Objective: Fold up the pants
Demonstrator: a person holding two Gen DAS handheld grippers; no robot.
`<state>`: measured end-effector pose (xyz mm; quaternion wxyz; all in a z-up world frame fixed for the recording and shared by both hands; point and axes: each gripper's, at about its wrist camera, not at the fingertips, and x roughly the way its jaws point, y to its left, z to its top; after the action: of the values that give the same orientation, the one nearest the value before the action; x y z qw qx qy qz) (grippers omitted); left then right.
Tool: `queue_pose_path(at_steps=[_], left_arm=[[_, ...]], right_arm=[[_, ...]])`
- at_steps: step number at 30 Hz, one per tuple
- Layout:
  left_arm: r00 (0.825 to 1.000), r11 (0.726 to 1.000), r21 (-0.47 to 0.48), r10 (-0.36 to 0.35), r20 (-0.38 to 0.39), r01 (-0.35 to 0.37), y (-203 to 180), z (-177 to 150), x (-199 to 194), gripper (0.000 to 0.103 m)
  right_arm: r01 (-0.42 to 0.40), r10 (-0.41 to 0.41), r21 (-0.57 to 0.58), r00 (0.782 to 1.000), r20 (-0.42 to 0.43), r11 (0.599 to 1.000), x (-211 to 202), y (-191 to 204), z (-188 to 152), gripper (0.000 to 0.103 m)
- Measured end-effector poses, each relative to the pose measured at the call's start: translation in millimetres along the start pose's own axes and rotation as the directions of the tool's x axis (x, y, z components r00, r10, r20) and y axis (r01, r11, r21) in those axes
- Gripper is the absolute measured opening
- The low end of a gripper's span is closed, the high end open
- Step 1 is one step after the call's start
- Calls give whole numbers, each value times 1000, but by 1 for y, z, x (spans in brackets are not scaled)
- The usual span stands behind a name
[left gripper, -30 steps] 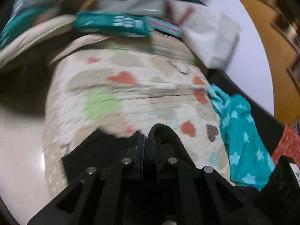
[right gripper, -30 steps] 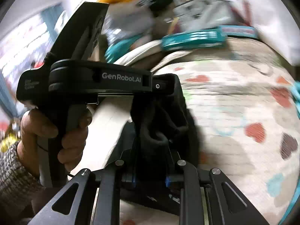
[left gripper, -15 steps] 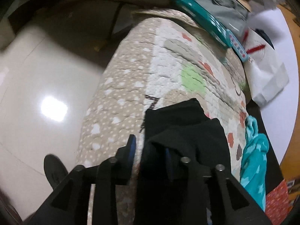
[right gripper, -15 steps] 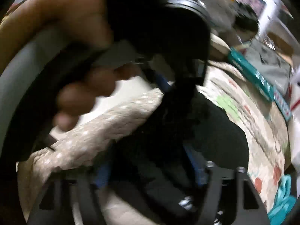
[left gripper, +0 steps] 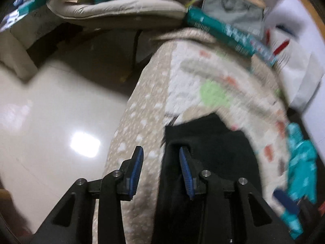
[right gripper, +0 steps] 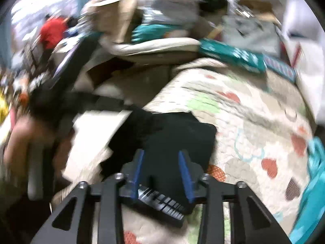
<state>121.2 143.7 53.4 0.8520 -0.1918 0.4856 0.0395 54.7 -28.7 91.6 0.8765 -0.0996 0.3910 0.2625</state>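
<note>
Pants [right gripper: 178, 138]: black, folded on the quilted bed [right gripper: 254, 122], beneath both tongs.
Left tongs [left gripper: 160, 170]: opening, straddling the pants' left edge, nothing pinched.
Right tongs [right gripper: 161, 172]: closing, pants just below, nearer.

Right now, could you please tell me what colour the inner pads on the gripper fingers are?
Blue, on both grippers; the pads show best in the right wrist view.

A quilted bedcover [right gripper: 254, 122] with hearts and a green patch spreads out; a teal star-print cloth [left gripper: 302, 158] lies at its right edge, teal boxes [right gripper: 233, 56] at the far end.
</note>
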Motion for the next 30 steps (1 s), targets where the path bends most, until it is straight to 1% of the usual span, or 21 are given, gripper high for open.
queue_pose_path(at_steps=[1, 2, 3, 4, 5, 6, 8, 9, 11, 13, 15, 16, 17, 18, 19, 22, 23, 25, 27, 30], left_arm=[[997, 996, 30, 80, -23, -79, -2, -5, 9, 37], [990, 990, 54, 136, -42, -133, -2, -7, 17, 37], [982, 983, 67, 173, -69, -169, 0, -9, 27, 37], [977, 981, 51, 189, -103, -185, 6, -10, 35, 37], [974, 982, 24, 188, -130, -186, 12, -10, 40, 37], [973, 985, -15, 170, -156, -174, 20, -10, 44, 37], [976, 986, -61, 142, -164, -154, 29, -9, 42, 37], [980, 986, -84, 129, -154, -143, 33, -8, 39, 37], [989, 985, -130, 100, -108, -113, 40, -7, 26, 37], [997, 984, -160, 64, -48, -71, 46, -7, 8, 37], [999, 983, -181, 45, 8, -42, 48, -10, -9, 38], [998, 982, -185, 49, 47, -40, 46, -14, -24, 39], [995, 983, -180, 54, 81, -38, 44, -18, -36, 41], [991, 984, -174, 60, 116, -40, 40, -23, -45, 46], [984, 986, -161, 77, 162, -51, 34, -32, -58, 54], [951, 987, -97, 146, 272, -124, 8, -59, -81, 67], [944, 987, -56, 160, 290, -150, -2, -68, -82, 68], [938, 979, 35, 180, 296, -199, -22, -78, -78, 70], [945, 974, 85, 178, 276, -208, -30, -90, -73, 70], [958, 972, 131, 160, 238, -195, -36, -108, -68, 70]], right_arm=[[-11, 11, 35, 1000, -16, 999, 10, -7, 2, 35], [-28, 31, 60, 999, -37, 998, 17, -8, -1, 35], [-47, 52, 77, 997, -65, 996, 28, -8, -3, 36], [-50, 56, 75, 995, -80, 996, 35, -8, -5, 36], [-45, 51, 62, 995, -89, 997, 40, -4, -8, 36], [-35, 39, 44, 995, -93, 998, 46, -4, -8, 37], [-23, 23, 3, 996, -88, 1000, 45, 9, -12, 52], [-31, 30, -16, 996, -87, 999, 43, 14, -13, 62], [-49, 45, -46, 996, -78, 998, 35, 20, -12, 64], [-72, 70, -35, 997, -42, 997, 21, 14, -11, 64], [-61, 61, -9, 998, 1, 998, 4, 3, -12, 68], [-51, 51, 4, 999, 17, 999, -2, -4, -13, 70], [-37, 36, 20, 999, 35, 999, -11, -10, -15, 71], [-15, 13, 49, 998, 58, 999, -20, -22, -21, 73], [-1, -4, 74, 998, 69, 997, -24, -29, -25, 75], [35, -50, 190, 996, 73, 981, -30, -56, -46, 77], [50, -65, 220, 996, 60, 974, -27, -62, -52, 77], [97, -105, 265, 994, 16, 959, -20, -71, -64, 77], [110, -117, 292, 993, 7, 950, -18, -75, -69, 77], [113, -124, 314, 992, 13, 943, -23, -75, -71, 77]])
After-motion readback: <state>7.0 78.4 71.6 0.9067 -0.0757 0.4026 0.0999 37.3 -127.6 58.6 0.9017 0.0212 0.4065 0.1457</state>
